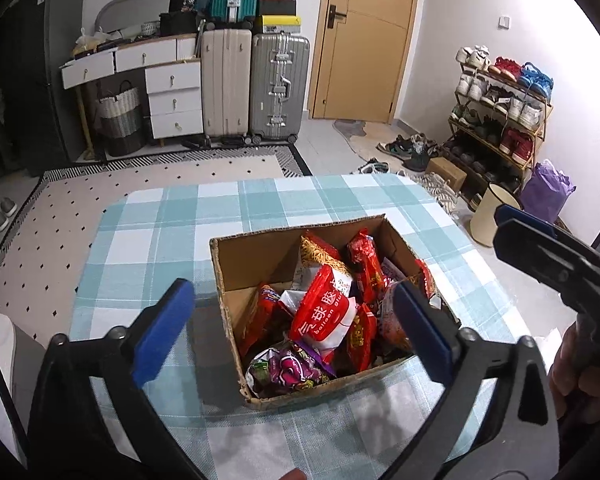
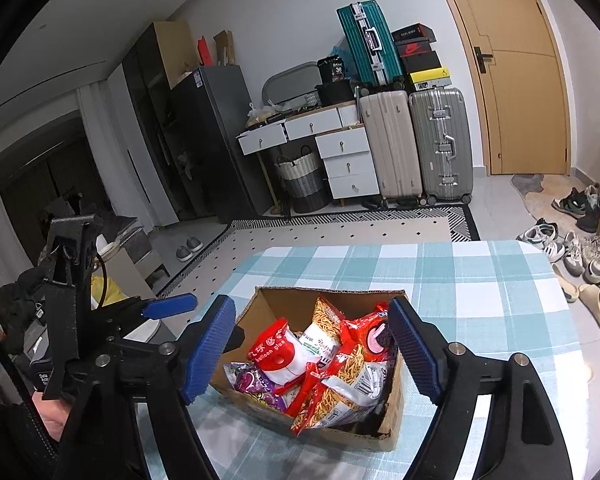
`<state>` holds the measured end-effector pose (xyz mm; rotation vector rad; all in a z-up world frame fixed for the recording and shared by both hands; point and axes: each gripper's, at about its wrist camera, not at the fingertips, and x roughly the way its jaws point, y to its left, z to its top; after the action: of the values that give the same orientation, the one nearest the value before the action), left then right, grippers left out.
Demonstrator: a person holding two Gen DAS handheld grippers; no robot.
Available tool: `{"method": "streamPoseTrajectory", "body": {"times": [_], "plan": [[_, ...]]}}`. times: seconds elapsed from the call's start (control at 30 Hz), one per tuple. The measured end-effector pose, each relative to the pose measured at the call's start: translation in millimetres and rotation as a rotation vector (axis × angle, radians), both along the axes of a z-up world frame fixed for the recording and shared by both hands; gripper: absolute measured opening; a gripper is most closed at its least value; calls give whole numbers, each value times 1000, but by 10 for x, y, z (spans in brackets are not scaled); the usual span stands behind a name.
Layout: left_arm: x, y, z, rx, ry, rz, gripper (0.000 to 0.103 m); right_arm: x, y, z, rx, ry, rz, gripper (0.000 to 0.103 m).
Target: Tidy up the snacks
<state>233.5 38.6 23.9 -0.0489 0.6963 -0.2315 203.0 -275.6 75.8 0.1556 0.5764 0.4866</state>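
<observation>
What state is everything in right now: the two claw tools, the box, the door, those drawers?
Left gripper: open, holding nothing.
Right gripper: open, holding nothing.
Cardboard box: open-topped, snack packets inside.
Door: closed.
Top desk drawers: pulled partly out.
Table: covered by checked cloth.

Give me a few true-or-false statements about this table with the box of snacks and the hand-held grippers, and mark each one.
1. The cardboard box holds snack packets. True.
2. The left hand-held gripper clamps the red balloon glue packet. False: its jaws stand wide apart above the box, holding nothing.
3. The box sits on a checked tablecloth. True.
4. The right hand-held gripper holds a packet. False: its jaws are open and empty.
5. Loose packets lie on the cloth beside the box. False: every packet in view is inside the box.
</observation>
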Motion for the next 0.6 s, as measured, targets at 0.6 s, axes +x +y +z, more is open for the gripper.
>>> {"method": "streamPoseTrajectory", "body": {"times": [0.6], "plan": [[-495,104,325,51,-106,48,102,-459,-42,200,8,-66,-24,98]]}}
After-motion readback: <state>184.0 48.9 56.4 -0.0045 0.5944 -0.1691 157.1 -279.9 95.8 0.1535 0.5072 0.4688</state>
